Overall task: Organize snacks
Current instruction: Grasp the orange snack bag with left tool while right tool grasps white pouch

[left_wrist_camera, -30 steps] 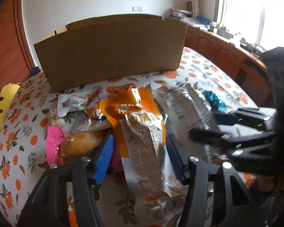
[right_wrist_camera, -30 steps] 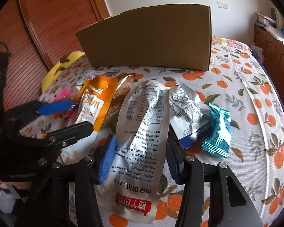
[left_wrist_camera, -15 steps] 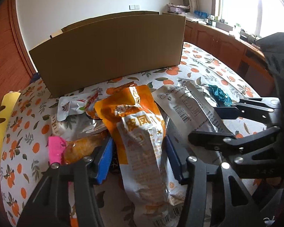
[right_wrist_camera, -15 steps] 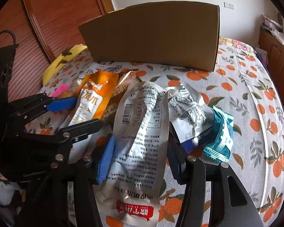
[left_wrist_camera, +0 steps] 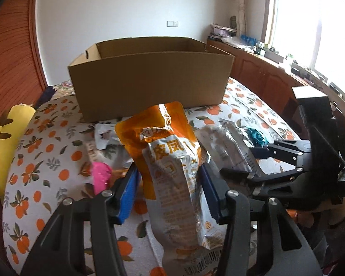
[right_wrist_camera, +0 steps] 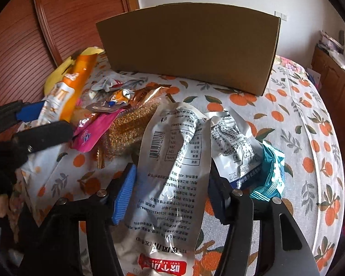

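My left gripper point(left_wrist_camera: 169, 192) is shut on an orange snack pouch point(left_wrist_camera: 170, 161) and holds it lifted above the bed; the pouch also shows in the right wrist view point(right_wrist_camera: 64, 92). My right gripper point(right_wrist_camera: 172, 191) is shut on a long silver snack pouch point(right_wrist_camera: 172, 168), which also shows in the left wrist view point(left_wrist_camera: 230, 147). An open cardboard box point(left_wrist_camera: 149, 76) stands behind the pile and also shows in the right wrist view point(right_wrist_camera: 191, 43). A pink packet point(right_wrist_camera: 92, 133), a grain bar pack point(right_wrist_camera: 131, 122), a silver bag point(right_wrist_camera: 234, 145) and a teal packet point(right_wrist_camera: 269, 174) lie on the bed.
The bed has an orange-print sheet point(right_wrist_camera: 310, 119). A yellow pillow point(left_wrist_camera: 4, 133) lies at the left. A wooden sliding door point(right_wrist_camera: 64, 16) stands left of the box. Wooden cabinets point(left_wrist_camera: 264, 73) and a window line the right wall.
My left gripper has risen with the orange pouch, so the box's open top now shows. The right gripper has lifted the silver pouch slightly and moved closer to the box.
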Available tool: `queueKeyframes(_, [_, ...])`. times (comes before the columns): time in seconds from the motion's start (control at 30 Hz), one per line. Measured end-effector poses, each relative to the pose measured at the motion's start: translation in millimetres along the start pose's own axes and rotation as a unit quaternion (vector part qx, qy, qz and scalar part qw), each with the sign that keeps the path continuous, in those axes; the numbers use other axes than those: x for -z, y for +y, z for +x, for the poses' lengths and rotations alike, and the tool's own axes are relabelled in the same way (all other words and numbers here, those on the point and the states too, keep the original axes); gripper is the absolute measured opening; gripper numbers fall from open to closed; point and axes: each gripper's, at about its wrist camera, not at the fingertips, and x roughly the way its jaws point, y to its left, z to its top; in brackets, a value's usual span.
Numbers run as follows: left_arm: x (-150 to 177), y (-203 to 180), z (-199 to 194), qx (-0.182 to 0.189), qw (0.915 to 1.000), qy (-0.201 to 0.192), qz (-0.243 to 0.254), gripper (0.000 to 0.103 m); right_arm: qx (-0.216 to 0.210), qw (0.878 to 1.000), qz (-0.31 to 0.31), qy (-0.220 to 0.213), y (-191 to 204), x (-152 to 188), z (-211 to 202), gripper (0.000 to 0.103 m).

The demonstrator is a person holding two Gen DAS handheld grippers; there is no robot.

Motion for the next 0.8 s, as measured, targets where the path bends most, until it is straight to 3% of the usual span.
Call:
queueKeyframes(0.1, [0,4,-2,-0.001,1.0,-0.001,-0.005,0.052,-0.027,0.998,0.046,-0.025,-12,-4,-14,0.028])
queueKeyframes(0.57, [5,3,-2,0.008,0.9999,0.0,-0.01,0.052,-0.049,0.998,0.036,-0.033,2,-5,-29,0.016])
queueKeyframes(0.8, [4,8,-9,0.011,0.9998,-0.006,-0.017,0.053,-0.039,0.998,0.011,-0.046,16,-11,-43,0.013])
